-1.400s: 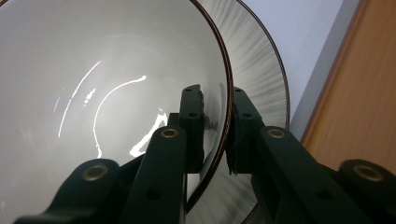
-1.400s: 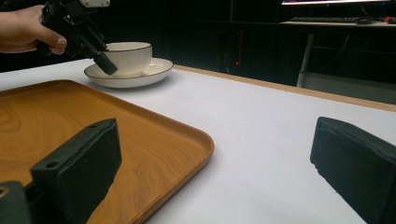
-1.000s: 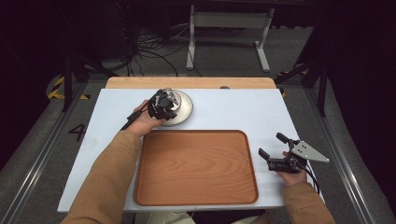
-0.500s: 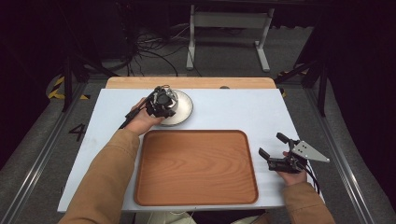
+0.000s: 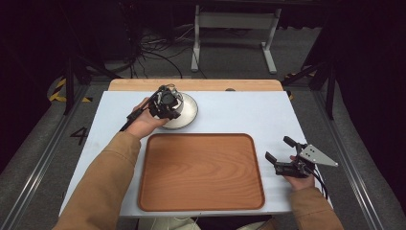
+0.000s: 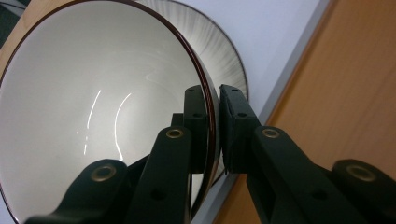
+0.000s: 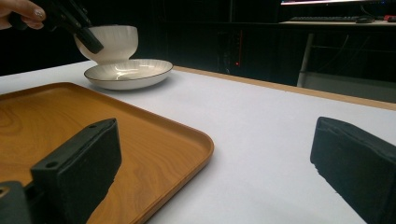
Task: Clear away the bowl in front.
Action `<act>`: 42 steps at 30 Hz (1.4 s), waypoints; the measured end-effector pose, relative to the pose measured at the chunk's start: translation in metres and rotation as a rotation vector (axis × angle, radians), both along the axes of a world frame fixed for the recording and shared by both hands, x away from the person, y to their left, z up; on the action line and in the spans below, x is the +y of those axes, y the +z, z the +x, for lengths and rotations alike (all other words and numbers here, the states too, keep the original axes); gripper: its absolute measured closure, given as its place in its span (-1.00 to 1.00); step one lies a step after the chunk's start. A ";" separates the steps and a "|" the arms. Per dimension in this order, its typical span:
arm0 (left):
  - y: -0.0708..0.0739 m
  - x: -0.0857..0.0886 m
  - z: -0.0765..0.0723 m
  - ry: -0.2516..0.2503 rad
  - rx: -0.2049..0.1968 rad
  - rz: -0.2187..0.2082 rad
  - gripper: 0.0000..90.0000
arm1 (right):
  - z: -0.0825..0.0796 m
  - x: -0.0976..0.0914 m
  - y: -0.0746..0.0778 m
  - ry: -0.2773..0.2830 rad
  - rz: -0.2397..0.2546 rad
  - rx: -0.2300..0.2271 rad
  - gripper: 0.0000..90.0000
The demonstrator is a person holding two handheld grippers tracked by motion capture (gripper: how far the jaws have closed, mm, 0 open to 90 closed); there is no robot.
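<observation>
Overhead, in the high view, the left claw (image 5: 165,103) is sitting at the far left part of the white desk (image 5: 239,115), over a pale plate (image 5: 187,111), while a hand (image 5: 143,122) in a tan sleeve is gripping it from behind. A wooden tray (image 5: 201,172) is lying near the desk's front edge, just in front of the plate and apart from it. The right claw (image 5: 280,155) is resting to the right of the tray, near the desk's right edge, its jaws standing spread with nothing between them. Moving to the left gripper view, the left claw (image 6: 215,126) is clenching the dark rim of a white bowl (image 6: 93,107), one jaw lying inside the bowl and the other outside; the plate (image 6: 229,60) is showing behind the bowl, with the tray (image 6: 336,93) beside it. Turning to the right gripper view, the right claw (image 7: 210,168) is gaping wide over the corner of the tray (image 7: 140,135) and the bare desk (image 7: 261,121), while farther off the bowl (image 7: 112,44) is hanging tilted above the plate (image 7: 128,73), pinched at its rim by the left claw (image 7: 86,39).
</observation>
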State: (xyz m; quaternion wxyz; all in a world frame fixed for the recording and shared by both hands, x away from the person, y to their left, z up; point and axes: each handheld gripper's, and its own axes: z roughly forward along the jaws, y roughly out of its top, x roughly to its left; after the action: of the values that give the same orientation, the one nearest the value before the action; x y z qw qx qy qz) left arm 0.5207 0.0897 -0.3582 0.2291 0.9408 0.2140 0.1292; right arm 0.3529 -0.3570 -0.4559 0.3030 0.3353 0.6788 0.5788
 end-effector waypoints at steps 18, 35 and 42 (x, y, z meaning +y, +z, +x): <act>0.039 -0.007 -0.033 -0.070 -0.027 -0.018 0.83 | 0.000 0.001 0.000 0.003 -0.001 -0.001 -0.95; 0.059 -0.020 -0.086 -0.194 -0.025 -0.009 0.83 | 0.000 0.001 0.000 0.005 0.006 0.002 -0.95; 0.065 -0.025 -0.105 -0.244 -0.030 -0.007 0.83 | 0.000 0.001 0.000 0.005 0.006 0.002 -0.95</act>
State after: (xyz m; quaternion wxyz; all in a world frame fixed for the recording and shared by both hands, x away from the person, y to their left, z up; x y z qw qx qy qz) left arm 0.4153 0.0645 -0.2927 0.2494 0.9570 0.0949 0.1137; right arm 0.3527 -0.3564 -0.4559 0.2998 0.3351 0.6784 0.5810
